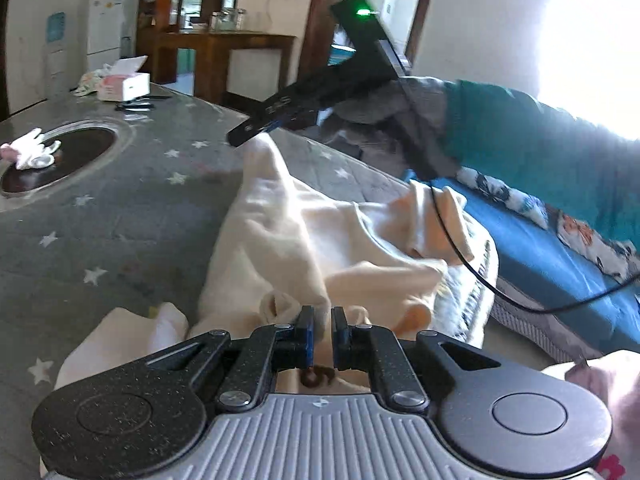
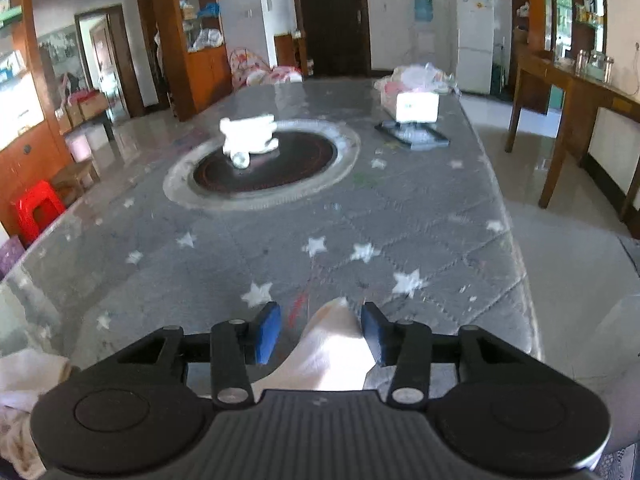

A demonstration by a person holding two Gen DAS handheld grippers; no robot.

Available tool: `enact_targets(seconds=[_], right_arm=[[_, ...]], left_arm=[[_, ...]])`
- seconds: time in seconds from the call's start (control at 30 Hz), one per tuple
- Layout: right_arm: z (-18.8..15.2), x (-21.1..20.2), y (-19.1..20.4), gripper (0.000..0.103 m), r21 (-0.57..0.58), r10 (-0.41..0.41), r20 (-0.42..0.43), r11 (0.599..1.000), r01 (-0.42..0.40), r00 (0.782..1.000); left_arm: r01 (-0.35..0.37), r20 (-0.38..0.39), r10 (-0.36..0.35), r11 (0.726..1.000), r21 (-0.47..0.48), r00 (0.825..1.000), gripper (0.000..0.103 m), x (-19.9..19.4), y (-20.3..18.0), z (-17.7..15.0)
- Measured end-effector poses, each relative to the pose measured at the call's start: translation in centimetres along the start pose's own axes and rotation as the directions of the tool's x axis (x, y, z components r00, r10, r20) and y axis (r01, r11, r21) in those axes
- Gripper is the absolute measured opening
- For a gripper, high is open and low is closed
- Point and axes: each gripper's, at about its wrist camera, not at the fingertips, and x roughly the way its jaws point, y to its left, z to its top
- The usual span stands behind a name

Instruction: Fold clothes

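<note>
**Cream garment pinched at the near edge of the star-patterned table**

The left gripper (image 1: 323, 322) is clenching a fold of the cream garment (image 1: 304, 240), its blue pads nearly meeting with cloth bunched between them. The garment is lying crumpled on the near right part of the grey star-patterned tablecloth (image 1: 120, 208), spilling toward the table's right edge beside a blue cushion (image 1: 540, 256). A black cable (image 1: 460, 252) is trailing across the cloth.

The right gripper (image 2: 320, 330) is standing released, its jaws apart; a pale tip of the garment (image 2: 332, 344) is resting between the pads, close against the right one, while the left pad is standing clear of it.

Farther off, a small white cloth (image 2: 248, 140) is sitting on the dark round hotplate (image 2: 280, 164) at the table's middle, and a tissue box (image 2: 416, 107) is standing near the far right corner.
</note>
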Motion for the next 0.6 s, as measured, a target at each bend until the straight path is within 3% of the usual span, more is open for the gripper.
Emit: enact_targets(seconds=[0.1,0.23,0.37,0.47,0.6], right_arm=[[-1.2,0.3,0.1,0.045,-0.039,-0.025,-0.038,0.999,0.023,0.999],[-3.1,-0.4,-0.3,0.045,-0.092,-0.068,-0.071,0.994,0.061,0.995],[-4.4,-1.6,-1.0,0.046,-0.097,-0.083,-0.076,0.992,0.075,0.994],[-4.8,-2.4,-1.3,0.046,-0.102,-0.087,-0.076,0.992,0.079,0.993],[-4.6,-2.9,-1.4,0.046,-0.121,-0.091,-0.069,0.989,0.083,0.993]], left_arm=[[-0.007,0.04,0.008,1.0,-0.015,0.999,0.013,-1.3,0.1,0.1],[-0.026,0.1,0.037,0.994,-0.11,0.994,0.018,-2.6,2.0,1.2],[-0.068,0.066,0.082,0.978,-0.196,0.994,0.021,-1.9,4.0,1.8],[-0.057,0.06,0.074,0.968,-0.244,0.995,0.032,-2.0,4.8,1.5],[-0.029,0.036,0.038,0.971,-0.238,0.999,0.039,-2.1,4.7,1.0]])
